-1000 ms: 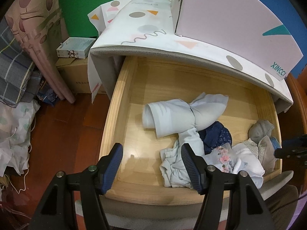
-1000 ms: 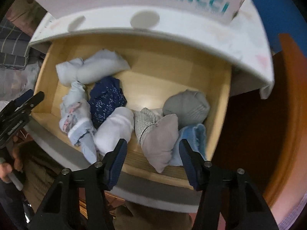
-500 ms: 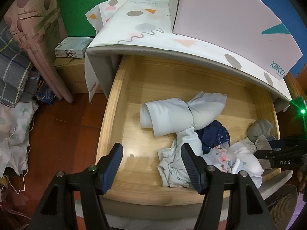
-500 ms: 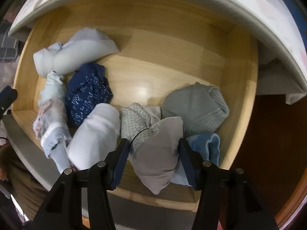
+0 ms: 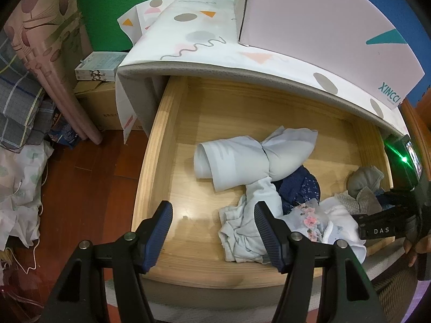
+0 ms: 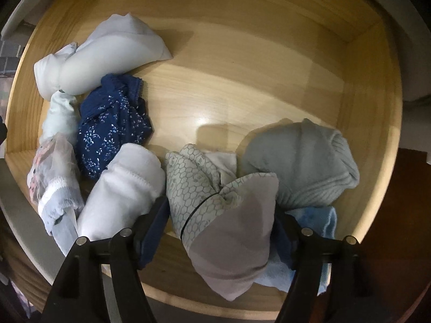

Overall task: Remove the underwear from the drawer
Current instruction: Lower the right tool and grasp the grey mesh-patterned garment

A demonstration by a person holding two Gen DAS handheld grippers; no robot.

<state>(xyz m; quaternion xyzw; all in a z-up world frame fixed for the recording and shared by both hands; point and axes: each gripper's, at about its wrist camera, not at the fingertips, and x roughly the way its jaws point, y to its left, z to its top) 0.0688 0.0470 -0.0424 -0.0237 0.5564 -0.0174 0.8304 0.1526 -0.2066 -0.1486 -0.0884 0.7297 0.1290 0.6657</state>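
The wooden drawer (image 5: 161,145) is pulled open and holds several folded underwear. My right gripper (image 6: 222,223) is open inside the drawer, its fingers on either side of a grey-beige honeycomb-patterned piece (image 6: 223,212). Beside it lie a grey ribbed piece (image 6: 301,161), a light blue one (image 6: 317,220), a white one (image 6: 121,191) and a navy floral one (image 6: 113,123). My left gripper (image 5: 212,231) is open and empty above the drawer's front left, near a pale blue crumpled piece (image 5: 242,228). The right gripper also shows in the left wrist view (image 5: 388,215).
A patterned cloth covers the cabinet top (image 5: 204,40), with a pink box (image 5: 323,27) on it. Cardboard boxes (image 5: 99,105), a rolled mat (image 5: 54,62) and piled fabric (image 5: 18,161) stand on the wood floor to the left.
My right gripper has gone down into the drawer and now straddles the honeycomb-patterned piece. My left gripper has barely moved.
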